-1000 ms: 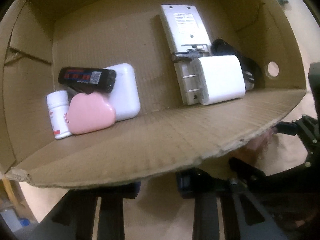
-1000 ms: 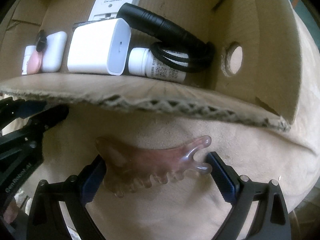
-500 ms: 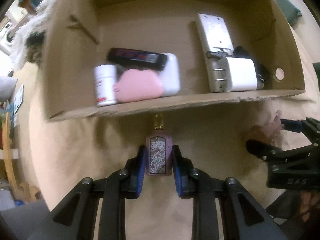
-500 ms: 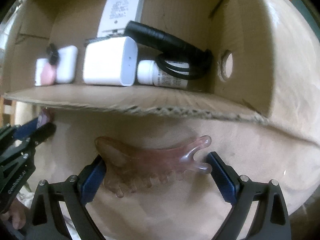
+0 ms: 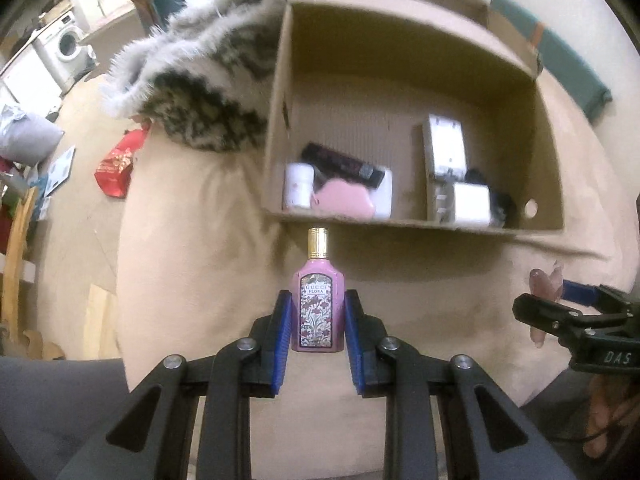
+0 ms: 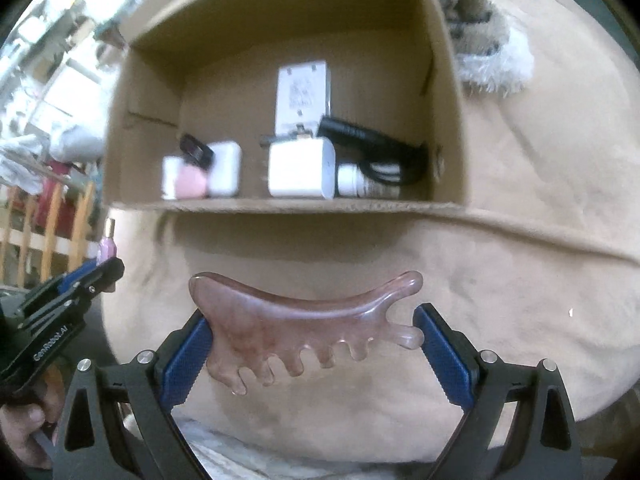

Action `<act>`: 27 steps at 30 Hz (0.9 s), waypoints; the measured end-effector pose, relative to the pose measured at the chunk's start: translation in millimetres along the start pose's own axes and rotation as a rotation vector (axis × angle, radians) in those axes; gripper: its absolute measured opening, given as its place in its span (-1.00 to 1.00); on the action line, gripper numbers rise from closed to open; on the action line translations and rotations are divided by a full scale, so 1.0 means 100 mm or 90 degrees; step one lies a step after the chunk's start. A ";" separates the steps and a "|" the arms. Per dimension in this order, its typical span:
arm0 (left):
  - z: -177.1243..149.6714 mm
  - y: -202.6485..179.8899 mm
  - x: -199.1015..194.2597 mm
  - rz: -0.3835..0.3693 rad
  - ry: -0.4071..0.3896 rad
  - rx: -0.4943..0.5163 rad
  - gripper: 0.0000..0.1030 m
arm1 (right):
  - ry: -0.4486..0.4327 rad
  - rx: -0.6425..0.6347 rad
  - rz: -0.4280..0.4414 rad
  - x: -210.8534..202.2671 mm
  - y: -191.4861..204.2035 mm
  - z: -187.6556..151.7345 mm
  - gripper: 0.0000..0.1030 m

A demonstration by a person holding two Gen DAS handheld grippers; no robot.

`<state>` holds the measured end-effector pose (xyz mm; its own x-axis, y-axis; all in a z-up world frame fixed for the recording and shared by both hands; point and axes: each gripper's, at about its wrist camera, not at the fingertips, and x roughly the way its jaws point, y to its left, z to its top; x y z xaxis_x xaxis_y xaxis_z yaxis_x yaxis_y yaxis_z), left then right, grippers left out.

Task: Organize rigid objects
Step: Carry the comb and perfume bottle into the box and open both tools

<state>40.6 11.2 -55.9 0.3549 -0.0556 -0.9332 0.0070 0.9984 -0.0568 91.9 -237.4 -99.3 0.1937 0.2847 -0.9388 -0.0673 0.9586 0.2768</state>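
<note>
My left gripper [image 5: 318, 312] is shut on a pink perfume bottle [image 5: 319, 304] with a gold cap, held upright in front of the cardboard box [image 5: 400, 222]. My right gripper [image 6: 310, 328] is shut on a translucent pink comb-shaped scraper [image 6: 296, 328], held flat before the same box [image 6: 280, 205]. The box holds a white pill bottle [image 5: 298, 189], a pink case [image 5: 344, 202], a white case [image 5: 384, 196], a black tube [image 5: 340, 162], a white remote [image 5: 444, 148], a white charger [image 6: 300, 174] and a black flashlight [image 6: 372, 138]. The right gripper also shows in the left wrist view [image 5: 560, 304].
The box lies on a tan cushioned surface [image 5: 192, 272]. A furry white and brown throw [image 5: 200, 92] lies left of the box. A red packet [image 5: 116, 168] lies on the floor at left. A washing machine [image 5: 66, 46] stands far left. A wooden rail [image 6: 52, 236] is beside the cushion.
Both grippers have pulled back from the box, which now looks smaller and farther. The left gripper has come away holding the perfume bottle. The right gripper still holds the scraper.
</note>
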 end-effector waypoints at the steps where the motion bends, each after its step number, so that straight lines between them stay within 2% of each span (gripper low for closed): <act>1: -0.02 0.00 -0.08 -0.003 -0.007 -0.003 -0.56 | -0.009 0.003 0.008 -0.05 -0.02 0.00 1.00; 8: 0.28 -0.16 -0.19 -0.004 -0.039 -0.017 -0.56 | -0.089 0.008 0.072 -0.48 0.02 0.01 1.00; 13: 0.58 -0.19 -0.23 -0.001 -0.064 -0.016 -0.56 | -0.131 -0.011 0.088 -0.59 0.20 0.22 1.00; 21: 1.01 -0.31 -0.21 0.015 -0.098 0.025 -0.56 | -0.147 -0.033 0.096 -0.57 0.34 0.64 1.00; 25: 1.17 -0.37 -0.06 0.006 -0.085 0.039 -0.56 | -0.159 -0.040 0.094 -0.55 0.36 0.81 1.00; 27: 1.20 -0.44 0.03 0.009 -0.082 0.055 -0.56 | -0.158 -0.042 0.120 -0.49 0.35 0.87 1.00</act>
<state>153.2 -31.2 -13.8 0.4728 -0.0453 -0.8800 0.0801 0.9968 -0.0083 165.1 -216.9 -26.1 0.4039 0.4585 -0.7916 -0.1868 0.8884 0.4193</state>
